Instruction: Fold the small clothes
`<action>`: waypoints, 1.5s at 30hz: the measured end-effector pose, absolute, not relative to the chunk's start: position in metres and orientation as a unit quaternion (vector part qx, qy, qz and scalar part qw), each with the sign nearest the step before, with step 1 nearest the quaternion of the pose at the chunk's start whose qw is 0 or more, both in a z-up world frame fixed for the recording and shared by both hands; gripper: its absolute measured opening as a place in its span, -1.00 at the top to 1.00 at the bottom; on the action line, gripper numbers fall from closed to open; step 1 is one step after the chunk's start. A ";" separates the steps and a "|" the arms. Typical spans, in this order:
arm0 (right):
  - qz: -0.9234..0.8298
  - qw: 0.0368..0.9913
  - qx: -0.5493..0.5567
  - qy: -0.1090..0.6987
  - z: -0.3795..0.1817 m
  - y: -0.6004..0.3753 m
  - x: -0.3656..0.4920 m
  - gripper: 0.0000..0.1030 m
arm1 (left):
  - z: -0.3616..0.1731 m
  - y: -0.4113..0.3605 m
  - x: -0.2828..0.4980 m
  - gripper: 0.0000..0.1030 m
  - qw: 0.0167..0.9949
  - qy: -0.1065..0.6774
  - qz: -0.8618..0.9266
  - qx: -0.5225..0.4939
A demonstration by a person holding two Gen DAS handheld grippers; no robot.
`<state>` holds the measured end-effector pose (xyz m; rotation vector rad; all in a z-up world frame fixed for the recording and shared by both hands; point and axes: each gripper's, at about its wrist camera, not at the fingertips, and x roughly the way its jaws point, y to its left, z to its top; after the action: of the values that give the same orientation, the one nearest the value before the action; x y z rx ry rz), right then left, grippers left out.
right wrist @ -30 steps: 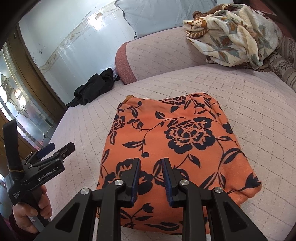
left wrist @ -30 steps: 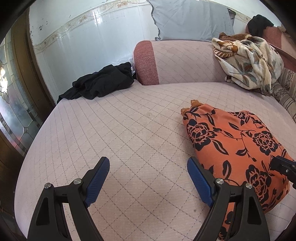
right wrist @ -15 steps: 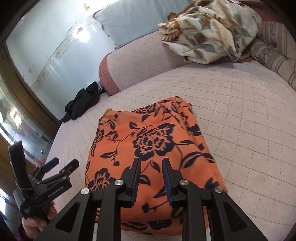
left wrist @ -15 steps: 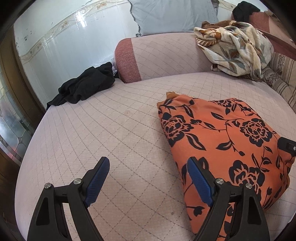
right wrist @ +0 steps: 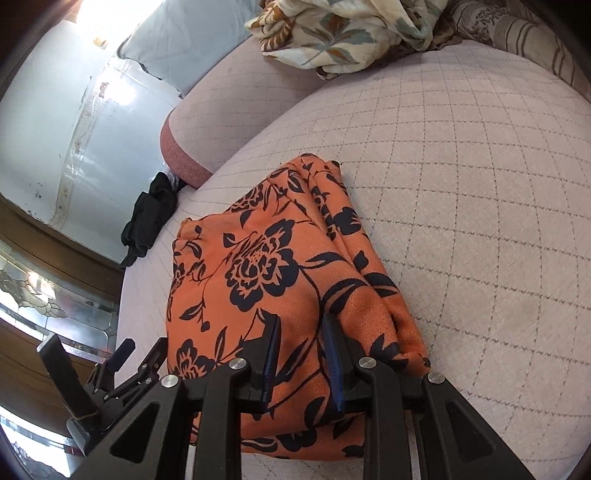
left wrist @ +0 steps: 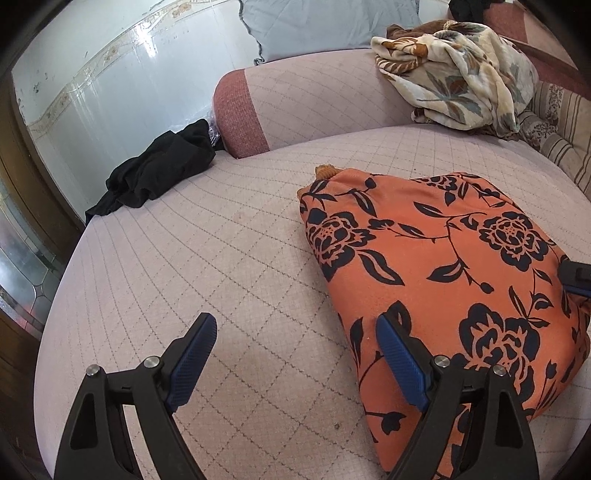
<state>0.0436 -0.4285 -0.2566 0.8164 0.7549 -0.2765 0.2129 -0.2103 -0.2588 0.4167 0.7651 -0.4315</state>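
Right gripper [right wrist: 301, 354] swung rightward (fingers pinching orange garment [right wrist: 266, 273]); left gripper [left wrist: 291, 354] spread, beside it.

Lying folded on the quilted bed [left wrist: 221, 258]: the floral garment [left wrist: 443, 266]. Behind it, a bolster [left wrist: 314, 96] with a crumpled blanket [left wrist: 454, 77] on top. Dumped at the bolster's left end: dark clothing [left wrist: 159, 166]. Left claw [left wrist: 291, 354] before the garment's left edge; right claw [right wrist: 301, 354] over its near edge.

I count 1 orange garment [left wrist: 443, 280], 1 black garment [left wrist: 159, 170], 1 blanket [left wrist: 454, 70], 1 pillow [left wrist: 325, 26], 2 grippers: left [left wrist: 295, 354], right [right wrist: 301, 354].
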 end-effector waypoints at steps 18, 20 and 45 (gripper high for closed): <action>-0.135 0.837 0.369 0.381 -0.252 -0.409 0.089 0.47 | -0.260 -0.208 0.216 -0.72 0.881 0.378 -0.212 0.189; -0.129 0.834 0.383 0.375 -0.250 -0.412 0.090 0.45 | -0.260 -0.208 0.216 -0.72 0.881 0.378 -0.212 0.189; -0.027 0.833 0.383 0.399 -0.256 -0.403 0.256 -0.21 | -0.263 -0.206 0.221 -0.74 0.876 0.389 -0.218 0.185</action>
<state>0.2562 -0.4033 -0.2563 0.8114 0.8466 -0.0581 0.2214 -0.2056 -0.2629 0.3861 0.8125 -0.4540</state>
